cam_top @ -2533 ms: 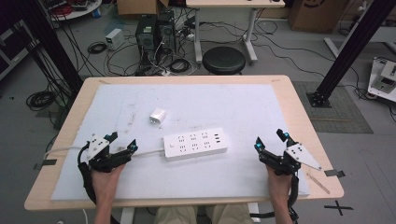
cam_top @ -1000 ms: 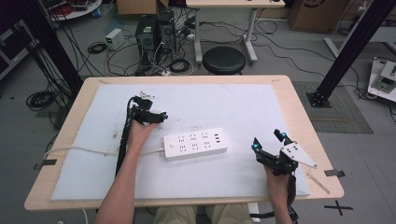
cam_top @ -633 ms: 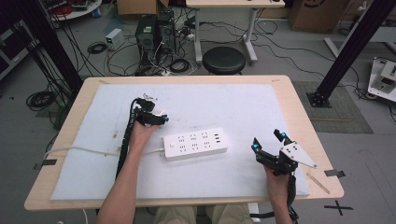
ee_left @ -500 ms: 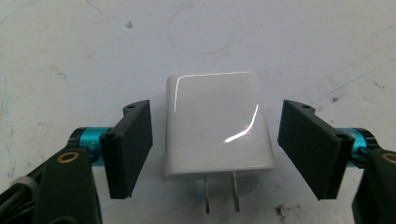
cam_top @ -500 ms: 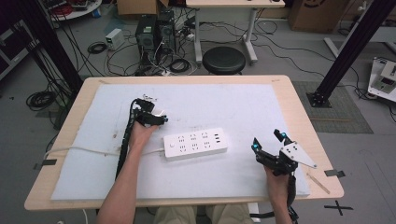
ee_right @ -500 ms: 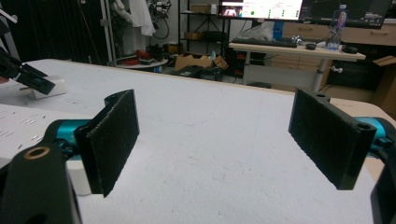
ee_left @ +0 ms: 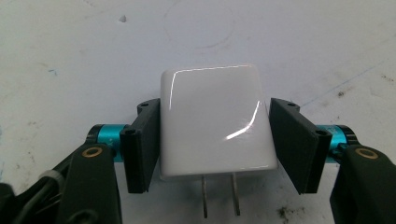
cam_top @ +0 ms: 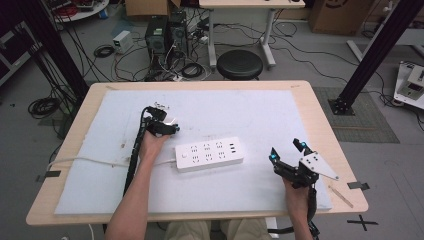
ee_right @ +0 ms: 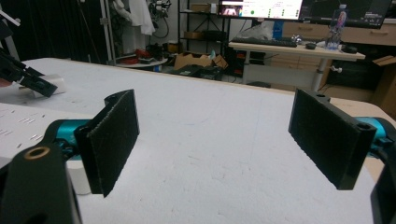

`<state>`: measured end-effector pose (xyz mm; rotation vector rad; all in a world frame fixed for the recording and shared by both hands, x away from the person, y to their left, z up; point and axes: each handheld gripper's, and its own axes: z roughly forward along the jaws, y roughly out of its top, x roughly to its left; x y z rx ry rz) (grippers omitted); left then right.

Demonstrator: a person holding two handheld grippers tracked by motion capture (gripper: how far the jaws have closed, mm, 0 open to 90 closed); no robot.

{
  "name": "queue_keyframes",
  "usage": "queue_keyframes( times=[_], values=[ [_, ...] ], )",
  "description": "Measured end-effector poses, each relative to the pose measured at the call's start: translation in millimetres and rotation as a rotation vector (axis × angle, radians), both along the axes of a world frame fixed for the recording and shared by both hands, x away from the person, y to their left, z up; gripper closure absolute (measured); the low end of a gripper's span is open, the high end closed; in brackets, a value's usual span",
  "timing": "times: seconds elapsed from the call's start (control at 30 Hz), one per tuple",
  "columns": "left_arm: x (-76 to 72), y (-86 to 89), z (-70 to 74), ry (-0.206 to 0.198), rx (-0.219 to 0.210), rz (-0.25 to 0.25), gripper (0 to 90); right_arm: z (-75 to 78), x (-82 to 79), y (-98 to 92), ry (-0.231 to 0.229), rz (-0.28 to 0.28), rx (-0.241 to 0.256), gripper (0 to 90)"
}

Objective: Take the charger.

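Note:
A white plug-in charger [ee_left: 215, 121] lies on the white mat, its two metal prongs pointing toward the camera in the left gripper view. My left gripper [ee_left: 215, 140] has both black pads pressed flat against its sides. From above, the left gripper [cam_top: 167, 127] sits over the charger [cam_top: 172, 121], just beyond the left end of a white power strip [cam_top: 210, 154]. My right gripper [cam_top: 285, 150] rests near the table's front right with its jaws wide apart and nothing between them [ee_right: 219, 135]. The right gripper view also shows the power strip [ee_right: 28, 126] at its left.
The strip's white cable [cam_top: 90, 161] runs left off the table edge. The white mat [cam_top: 240, 107] covers most of the wooden table [cam_top: 320, 112]. A stool [cam_top: 240, 64], computer boxes and floor cables lie beyond the far edge.
The left gripper went from the front left up to the charger, which now lies between its jaws; over the last second it has barely moved. The right gripper stayed in place.

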<state>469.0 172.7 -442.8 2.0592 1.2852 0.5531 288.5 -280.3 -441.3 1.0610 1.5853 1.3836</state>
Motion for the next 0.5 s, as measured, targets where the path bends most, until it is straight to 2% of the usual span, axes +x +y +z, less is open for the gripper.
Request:
queue_keyframes(
  times=[0.1, 0.43, 0.5],
  values=[
    [-0.1, 0.8, 0.3, 0.000, 0.001, 0.001, 40.7, 0.0, -0.1, 0.1, 0.001, -0.001, -0.001, 16.6],
    [0.1, 1.6, 0.0, -0.002, -0.006, -0.005, 42.4, 0.0, -0.2, 0.2, 0.004, -0.002, -0.001, 16.6],
    [-0.8, -0.2, 1.2, -0.006, 0.009, -0.012, 42.4, 0.0, 0.0, -0.1, 0.001, -0.001, 0.000, 16.6]
  ],
)
